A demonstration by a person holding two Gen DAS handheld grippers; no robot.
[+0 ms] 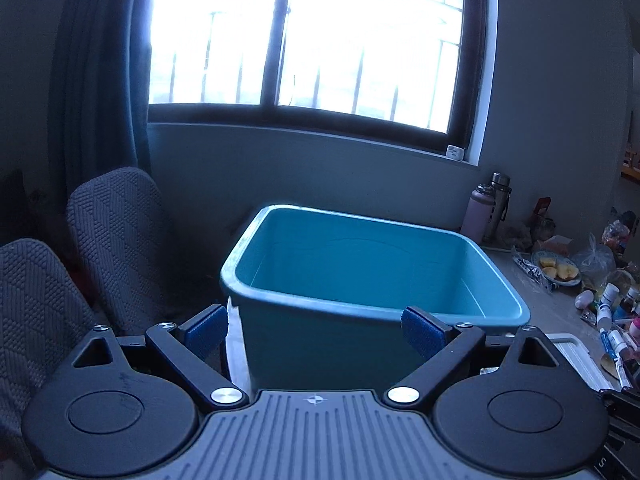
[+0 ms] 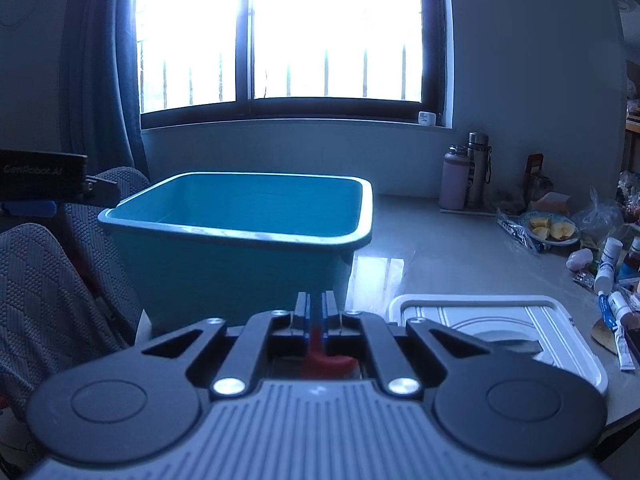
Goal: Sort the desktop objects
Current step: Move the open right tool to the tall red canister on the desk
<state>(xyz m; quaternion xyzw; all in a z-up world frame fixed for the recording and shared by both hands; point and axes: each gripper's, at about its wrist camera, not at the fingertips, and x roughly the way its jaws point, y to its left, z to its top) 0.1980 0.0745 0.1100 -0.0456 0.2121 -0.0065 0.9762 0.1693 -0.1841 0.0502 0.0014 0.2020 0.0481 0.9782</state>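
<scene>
A teal plastic bin (image 1: 360,276) stands on the grey desk in front of both grippers; it also shows in the right wrist view (image 2: 240,240). What I see of its inside is bare. My left gripper (image 1: 316,326) is open and empty, just before the bin's near wall. My right gripper (image 2: 316,308) is shut on a red object (image 2: 320,350) whose shape is mostly hidden between the fingers. It is held low, near the bin's right front corner. The left gripper's body shows at the left edge of the right wrist view (image 2: 44,184).
A white lid or tray (image 2: 500,332) lies on the desk to the right. Small bottles and tubes (image 2: 612,280), a plate of fruit pieces (image 2: 550,230) and two flasks (image 2: 466,176) stand at the right. Grey-covered chairs (image 1: 100,240) are on the left.
</scene>
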